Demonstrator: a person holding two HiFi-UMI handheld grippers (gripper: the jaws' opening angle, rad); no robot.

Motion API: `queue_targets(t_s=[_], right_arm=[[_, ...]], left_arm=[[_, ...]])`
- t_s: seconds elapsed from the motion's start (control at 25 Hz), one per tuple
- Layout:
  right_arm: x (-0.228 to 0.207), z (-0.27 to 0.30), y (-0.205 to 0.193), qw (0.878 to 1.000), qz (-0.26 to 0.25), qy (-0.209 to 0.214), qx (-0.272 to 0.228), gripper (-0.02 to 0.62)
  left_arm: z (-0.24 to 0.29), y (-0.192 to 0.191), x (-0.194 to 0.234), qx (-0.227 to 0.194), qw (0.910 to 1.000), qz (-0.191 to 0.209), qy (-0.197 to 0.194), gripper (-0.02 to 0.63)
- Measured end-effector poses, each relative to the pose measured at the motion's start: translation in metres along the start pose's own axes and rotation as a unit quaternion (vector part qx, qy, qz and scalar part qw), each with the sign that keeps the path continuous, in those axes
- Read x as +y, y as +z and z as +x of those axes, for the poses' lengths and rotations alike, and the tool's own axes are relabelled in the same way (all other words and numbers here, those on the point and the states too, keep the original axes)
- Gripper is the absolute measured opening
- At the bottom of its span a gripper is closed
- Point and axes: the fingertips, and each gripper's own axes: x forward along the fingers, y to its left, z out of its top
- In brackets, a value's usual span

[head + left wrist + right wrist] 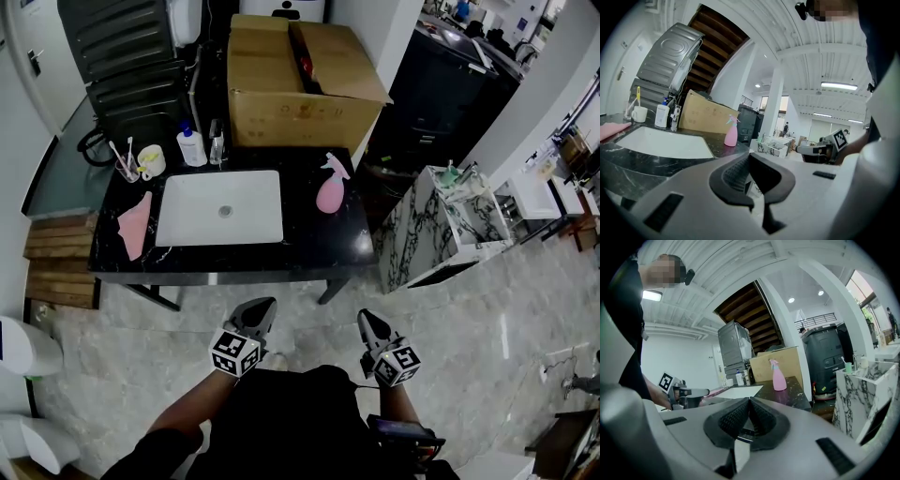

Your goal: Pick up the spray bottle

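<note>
Pink spray bottle [329,185] on black counter [309,248], well beyond right gripper [367,320]

The table [314,246] is glossy black stone. The spray bottle [330,192] looks smooth pink plastic; the far box [281,112] is matt cardboard.

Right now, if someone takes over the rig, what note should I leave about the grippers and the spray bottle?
Left gripper: shut, empty.
Right gripper: shut, empty.
Both held short of the counter.
Spray bottle: pink, upright on the black counter, right of the white sink, untouched.
Done: nothing yet.
Left: approach, open a gripper, grasp the bottle, lift.
</note>
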Motion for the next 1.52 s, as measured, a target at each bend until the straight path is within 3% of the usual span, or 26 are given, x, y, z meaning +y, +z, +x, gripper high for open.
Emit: queue_targets(t_s=[0.36, 0.76, 1.52], right_arm=[[0.002, 0.014, -0.001, 1.000, 0.003, 0.005, 0.008, 0.026], [-0.012, 0.067, 0.005, 0.999, 0.007, 0.033, 0.014, 0.026], [-0.090, 0.168, 0.053, 0.997, 0.003, 0.070, 0.008, 0.026]], left_arm=[[-0.008, 0.001, 0.014, -0.003, 0.9999, -0.007, 0.015, 0.008], [-0.006, 0.010, 0.050, -0.004, 0.9982, -0.013, 0.058, 0.008], [0.074, 0.050, 0.109, -0.001, 0.9951, -0.012, 0.098, 0.008]])
